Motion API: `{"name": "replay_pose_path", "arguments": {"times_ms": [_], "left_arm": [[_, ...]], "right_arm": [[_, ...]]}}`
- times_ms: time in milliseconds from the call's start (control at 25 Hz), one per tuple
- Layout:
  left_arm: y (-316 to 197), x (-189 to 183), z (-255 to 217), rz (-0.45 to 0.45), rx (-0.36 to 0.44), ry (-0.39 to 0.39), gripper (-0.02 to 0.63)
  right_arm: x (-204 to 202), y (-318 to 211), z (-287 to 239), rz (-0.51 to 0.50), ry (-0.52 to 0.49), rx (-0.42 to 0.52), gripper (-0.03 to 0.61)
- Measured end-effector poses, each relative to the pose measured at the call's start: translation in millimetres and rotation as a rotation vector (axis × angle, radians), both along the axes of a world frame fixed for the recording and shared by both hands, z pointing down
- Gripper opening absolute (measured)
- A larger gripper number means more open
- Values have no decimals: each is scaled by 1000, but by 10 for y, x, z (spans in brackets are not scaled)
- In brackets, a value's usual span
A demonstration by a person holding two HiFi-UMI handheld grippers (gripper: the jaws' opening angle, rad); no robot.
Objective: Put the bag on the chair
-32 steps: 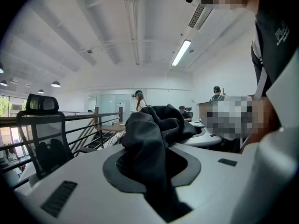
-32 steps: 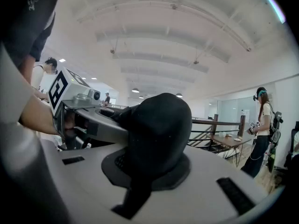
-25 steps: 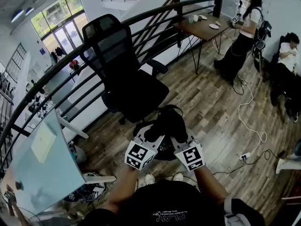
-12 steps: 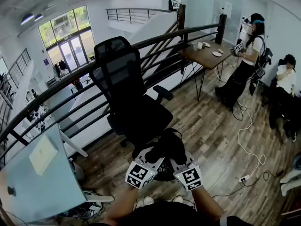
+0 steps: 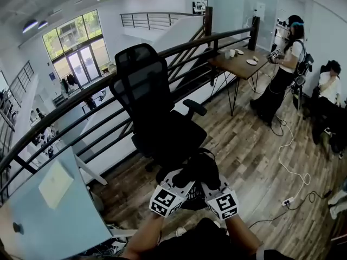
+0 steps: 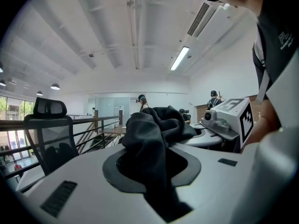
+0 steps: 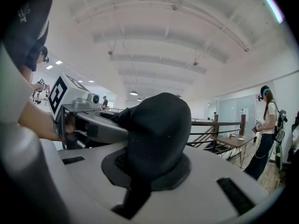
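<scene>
Black soft fabric bag [image 5: 199, 169] hangs bunched at the front edge of the seat of the black mesh-backed office chair [image 5: 142, 91], above the wood-plank floor [image 5: 246, 145]. Left gripper [image 5: 179, 182] and right gripper [image 5: 211, 184] sit side by side, each clamped on a fold of it, forearms reaching forward.

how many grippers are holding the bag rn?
2. The left gripper is clamped on the black bag at its left side and the right gripper at its right side. Both hold it up near the black office chair.
</scene>
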State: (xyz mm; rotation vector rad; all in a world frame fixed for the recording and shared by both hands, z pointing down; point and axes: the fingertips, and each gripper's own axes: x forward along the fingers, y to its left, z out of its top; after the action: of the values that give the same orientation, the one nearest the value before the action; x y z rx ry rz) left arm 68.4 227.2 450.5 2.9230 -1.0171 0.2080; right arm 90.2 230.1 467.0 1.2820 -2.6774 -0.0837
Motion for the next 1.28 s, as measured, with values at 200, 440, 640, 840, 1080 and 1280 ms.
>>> {"name": "replay_pose_path", "arguments": {"times_ms": [200, 440, 640, 840, 1080, 1280], "left_arm": [[-68, -128, 8, 4, 0, 7, 104], [-249, -159, 6, -8, -7, -5, 104], [-548, -117, 4, -25, -5, -4, 104], [-871, -47, -53, -46, 3, 3, 104], [-1316, 9, -64, -94, 13, -17, 106], [-1624, 72, -45, -140, 12, -19, 105]], "right_arm": [[-141, -58, -2, -3, -3, -3, 43], [-162, -247, -5, -10, 9, -2, 43], [-118, -554, -8, -25, 12, 7, 43], [-49, -880, -88, -51, 13, 18, 43], [7, -1335, -99, -94, 16, 19, 42], [63, -1648, -85, -147, 5, 17, 43]]}}
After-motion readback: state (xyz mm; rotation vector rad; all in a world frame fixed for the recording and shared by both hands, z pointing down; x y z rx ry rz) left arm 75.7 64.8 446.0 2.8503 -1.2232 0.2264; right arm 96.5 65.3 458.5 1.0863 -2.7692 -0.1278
